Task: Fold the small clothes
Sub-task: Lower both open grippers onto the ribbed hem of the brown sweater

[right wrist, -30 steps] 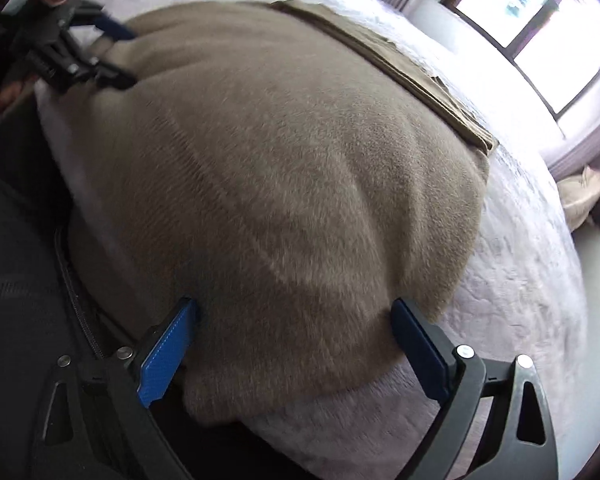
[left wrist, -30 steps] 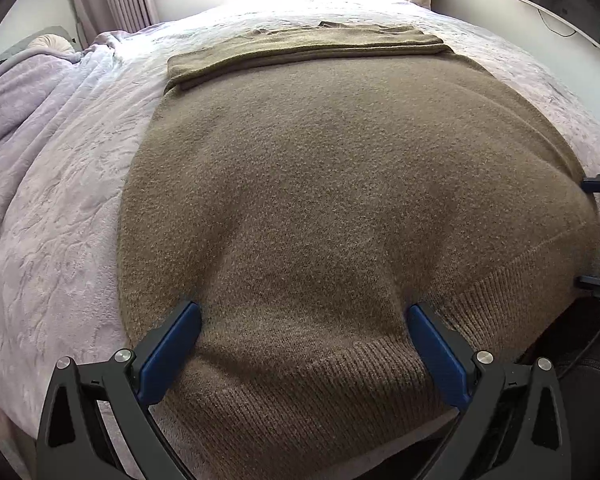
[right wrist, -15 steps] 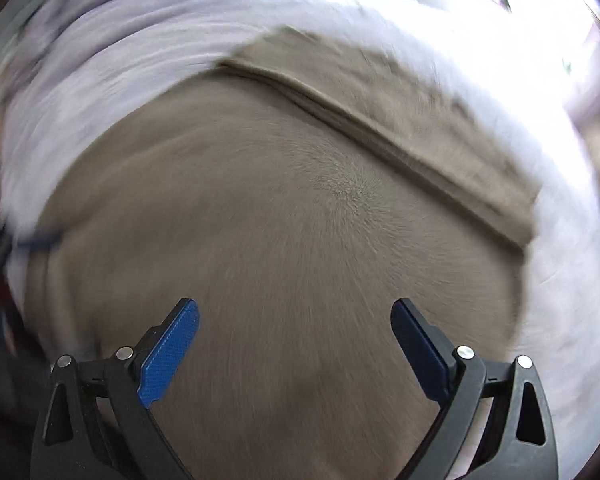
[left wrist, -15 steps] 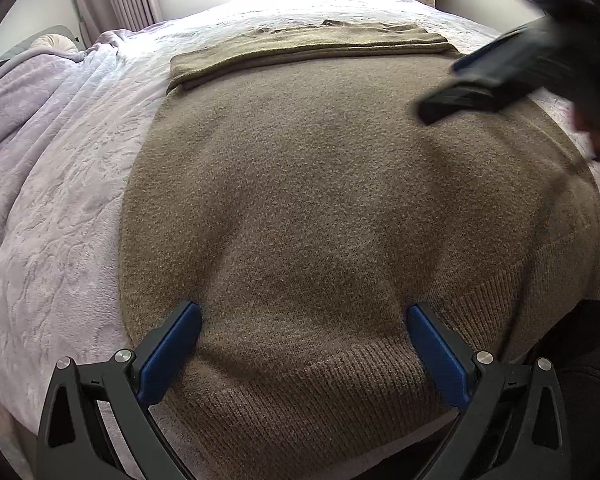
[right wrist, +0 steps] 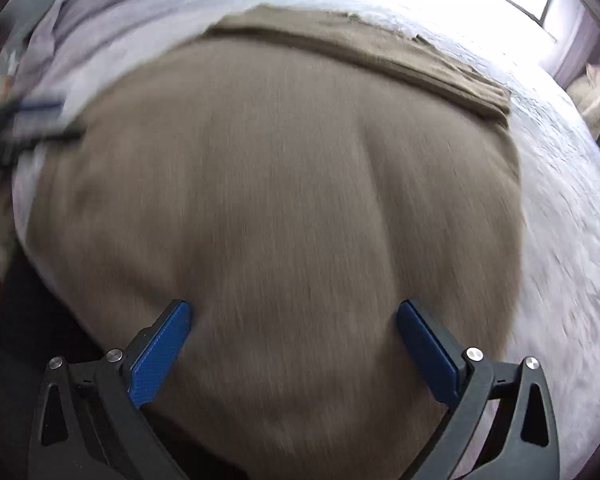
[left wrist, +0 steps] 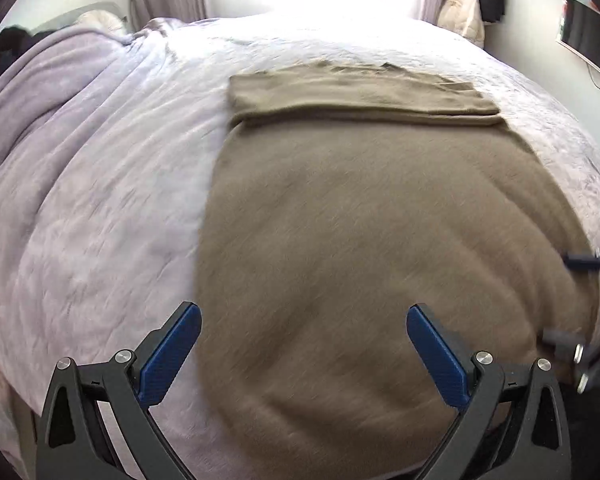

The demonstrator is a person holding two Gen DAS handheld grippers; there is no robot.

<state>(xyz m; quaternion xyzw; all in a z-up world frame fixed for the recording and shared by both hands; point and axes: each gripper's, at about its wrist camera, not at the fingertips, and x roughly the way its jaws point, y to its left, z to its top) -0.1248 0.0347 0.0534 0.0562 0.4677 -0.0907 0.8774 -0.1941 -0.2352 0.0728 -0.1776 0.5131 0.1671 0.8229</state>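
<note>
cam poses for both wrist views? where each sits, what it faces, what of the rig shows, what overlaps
Left wrist: on the left gripper, over the near left hem of the brown sweater, facing up the bed to the window; own open blue fingers show, right gripper blurred at right.
Right wrist: on the right gripper, over the sweater's near right part, facing up the bed; own open fingers, left gripper blurred at left.
Shared: sweater, its folded top band, bed.

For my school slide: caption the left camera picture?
Open left gripper above a brown sweater on a bed.

Wide bed [left wrist: 112,208] under pale lilac quilted cover; flat on it, brown knitted sweater [left wrist: 372,240], far part folded over; bunched lilac blanket [left wrist: 32,92] at left.
</note>
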